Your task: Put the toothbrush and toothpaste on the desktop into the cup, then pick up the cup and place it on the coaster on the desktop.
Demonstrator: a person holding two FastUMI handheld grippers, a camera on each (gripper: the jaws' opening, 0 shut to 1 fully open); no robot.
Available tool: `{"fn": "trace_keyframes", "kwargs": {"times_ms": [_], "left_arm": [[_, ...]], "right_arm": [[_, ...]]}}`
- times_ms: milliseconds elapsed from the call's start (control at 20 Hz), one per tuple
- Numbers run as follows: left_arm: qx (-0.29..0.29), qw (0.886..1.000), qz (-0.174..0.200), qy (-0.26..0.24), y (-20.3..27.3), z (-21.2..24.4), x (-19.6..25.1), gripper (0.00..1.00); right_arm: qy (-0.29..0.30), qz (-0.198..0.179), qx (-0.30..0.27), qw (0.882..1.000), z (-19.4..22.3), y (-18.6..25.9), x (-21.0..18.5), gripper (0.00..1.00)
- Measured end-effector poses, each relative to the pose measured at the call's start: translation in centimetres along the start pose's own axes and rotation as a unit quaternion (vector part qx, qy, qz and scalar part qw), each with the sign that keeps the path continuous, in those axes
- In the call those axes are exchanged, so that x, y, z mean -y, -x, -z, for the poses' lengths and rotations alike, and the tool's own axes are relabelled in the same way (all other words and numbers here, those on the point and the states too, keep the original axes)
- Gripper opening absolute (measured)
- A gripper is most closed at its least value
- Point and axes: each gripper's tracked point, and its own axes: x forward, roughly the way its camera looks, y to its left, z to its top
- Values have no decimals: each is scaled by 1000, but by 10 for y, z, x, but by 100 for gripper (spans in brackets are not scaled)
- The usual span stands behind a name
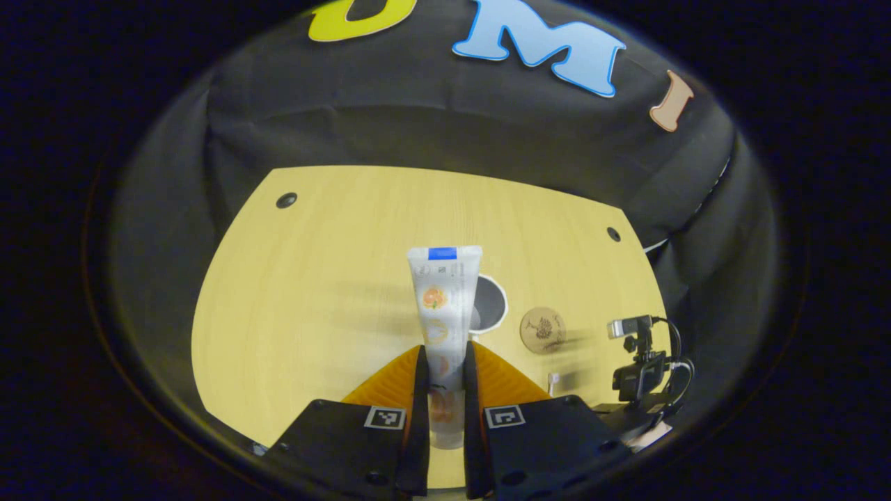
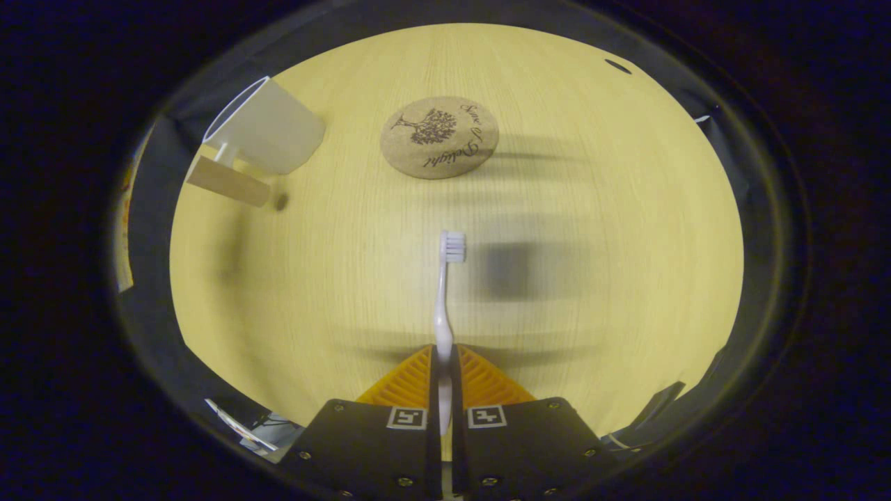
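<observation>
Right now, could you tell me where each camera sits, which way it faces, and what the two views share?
Left gripper view: rides on the left gripper, high above the table, looking forward and down; its own fingers clamp the toothpaste, with the cup just behind.
Right gripper view: rides on the right gripper, looking steeply down at the table; its own fingers clamp the toothbrush.
Shared: the table, cup and coaster; the left view also catches the other gripper, low on the right.
</observation>
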Motion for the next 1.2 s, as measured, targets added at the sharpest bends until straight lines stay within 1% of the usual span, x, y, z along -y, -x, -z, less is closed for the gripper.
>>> {"fn": "trace_keyframes", "kwargs": {"times_ms": [250,450,550,700,900,1200], "left_arm": [[32,999,17,-7,-33,-38,10,27],[49,998,35,-26,-58,-50,17,27],[64,996,52,-24,-69,-54,26,27],[92,994,64,-18,-84,-65,30,27],[111,991,73,-17,-99,-64,31,27],[135,987,73,-53,-116,-54,29,27]], "right_arm": [[-16,-8,4,1000,1,0,0,7],[-28,-12,3,1000,1,0,0,7],[-27,-12,2,1000,1,0,1,7],[-30,-11,2,999,0,1,1,7],[-31,-10,-1,999,0,0,1,7],[-32,-15,-8,999,0,0,1,7]]}}
